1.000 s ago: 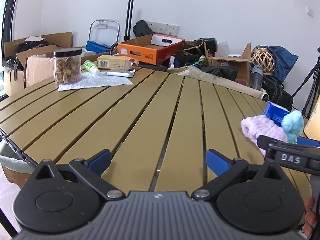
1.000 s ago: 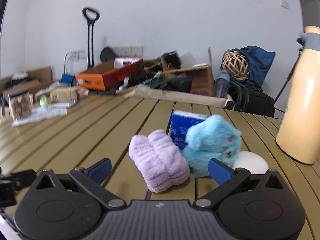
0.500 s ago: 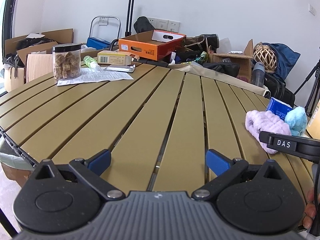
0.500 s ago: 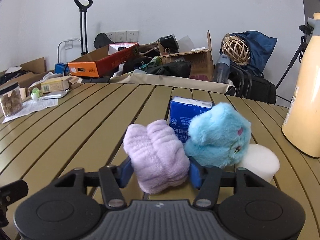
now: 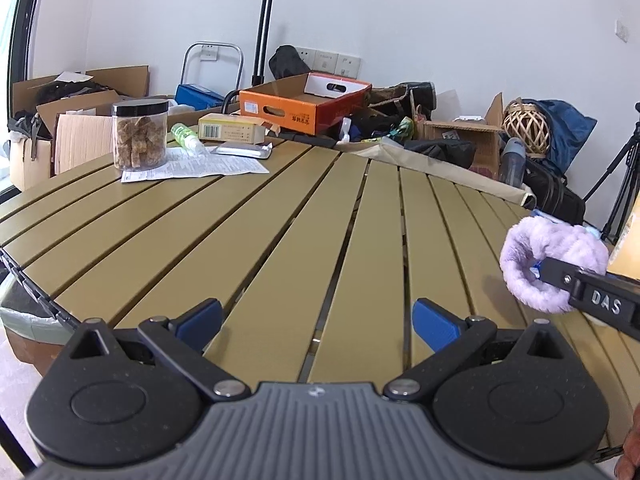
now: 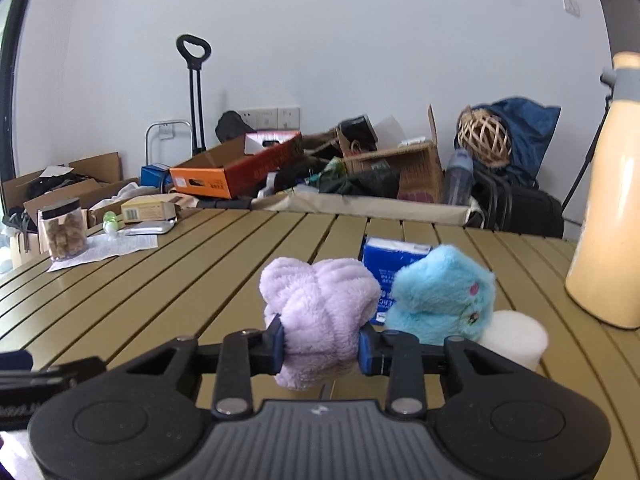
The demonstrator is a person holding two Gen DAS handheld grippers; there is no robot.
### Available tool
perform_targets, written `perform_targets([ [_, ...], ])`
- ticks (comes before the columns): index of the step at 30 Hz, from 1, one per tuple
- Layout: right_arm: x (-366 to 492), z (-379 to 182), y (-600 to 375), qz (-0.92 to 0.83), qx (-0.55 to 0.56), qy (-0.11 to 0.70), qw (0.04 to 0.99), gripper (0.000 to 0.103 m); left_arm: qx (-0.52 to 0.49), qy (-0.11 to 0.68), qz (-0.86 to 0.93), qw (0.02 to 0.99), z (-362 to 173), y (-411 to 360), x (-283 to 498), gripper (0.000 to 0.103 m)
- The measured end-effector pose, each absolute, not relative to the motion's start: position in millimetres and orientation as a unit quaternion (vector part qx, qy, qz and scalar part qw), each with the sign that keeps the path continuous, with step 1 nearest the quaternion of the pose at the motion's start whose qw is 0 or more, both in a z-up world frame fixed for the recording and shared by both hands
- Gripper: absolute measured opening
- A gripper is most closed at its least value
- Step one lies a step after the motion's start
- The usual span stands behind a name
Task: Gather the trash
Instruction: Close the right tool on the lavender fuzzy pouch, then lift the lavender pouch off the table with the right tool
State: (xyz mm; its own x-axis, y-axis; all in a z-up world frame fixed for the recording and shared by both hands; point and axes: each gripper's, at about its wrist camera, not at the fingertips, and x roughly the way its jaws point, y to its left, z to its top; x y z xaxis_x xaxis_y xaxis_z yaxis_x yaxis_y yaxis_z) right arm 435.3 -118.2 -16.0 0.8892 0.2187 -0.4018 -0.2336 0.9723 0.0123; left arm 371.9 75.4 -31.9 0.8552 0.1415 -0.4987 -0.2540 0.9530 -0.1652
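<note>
So the purple fluffy thing [image 6: 320, 312] is squeezed in my right gripper [image 6: 322, 346]. Those jaws have just been closing in on it, and now both blue pads press into its sides, with the fluff bulging out above and below them. In the left wrist view you can see it looks held a bit clear of the worktop [image 5: 280, 240], over at that view's right edge [image 5: 548, 264].

Just beside it on the right sits a blue fuzzy toy [image 6: 440, 300]; whether the two are touching I can't really tell. Behind both of them there's a blue pack [image 6: 390, 256] standing on the slats, and a white foam puck [image 6: 514, 338] is tucked against the blue toy's far side. Further right is a tall cream bottle [image 6: 608, 216], upright.

My left gripper [image 5: 316, 322] is hovering low over the bare slats with its jaws wide apart, nothing between them.

Over on the far left part of the worktop: a clear jar with a black lid [image 5: 139, 134] full of brown chunks, standing on a printed sheet of paper [image 5: 192, 168]. Next to that are a small green bottle [image 5: 184, 136] lying down, a yellowish carton [image 5: 232, 132] and a silvery flat pack [image 5: 242, 149].

Past the far edge it's just clutter: an orange box [image 5: 300, 106], a woven ball [image 5: 526, 126], and cardboard boxes.
</note>
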Motion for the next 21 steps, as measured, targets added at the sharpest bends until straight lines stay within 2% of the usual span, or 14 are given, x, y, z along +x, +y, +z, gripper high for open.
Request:
perform_targets([
  [8, 397.7, 2.2, -143.2, 0.096, -0.006, 0.17, 0.981, 0.031, -0.121, 0.247, 0.082, 0.958, -26.6, 64.8, 368.2, 0.103],
  [21, 352.1, -3.1, -230.0, 0.0, 0.064, 0.158, 0.985, 0.031, -0.122, 0.25, 0.042, 0.96, -25.9, 24.9, 363.9, 0.103],
])
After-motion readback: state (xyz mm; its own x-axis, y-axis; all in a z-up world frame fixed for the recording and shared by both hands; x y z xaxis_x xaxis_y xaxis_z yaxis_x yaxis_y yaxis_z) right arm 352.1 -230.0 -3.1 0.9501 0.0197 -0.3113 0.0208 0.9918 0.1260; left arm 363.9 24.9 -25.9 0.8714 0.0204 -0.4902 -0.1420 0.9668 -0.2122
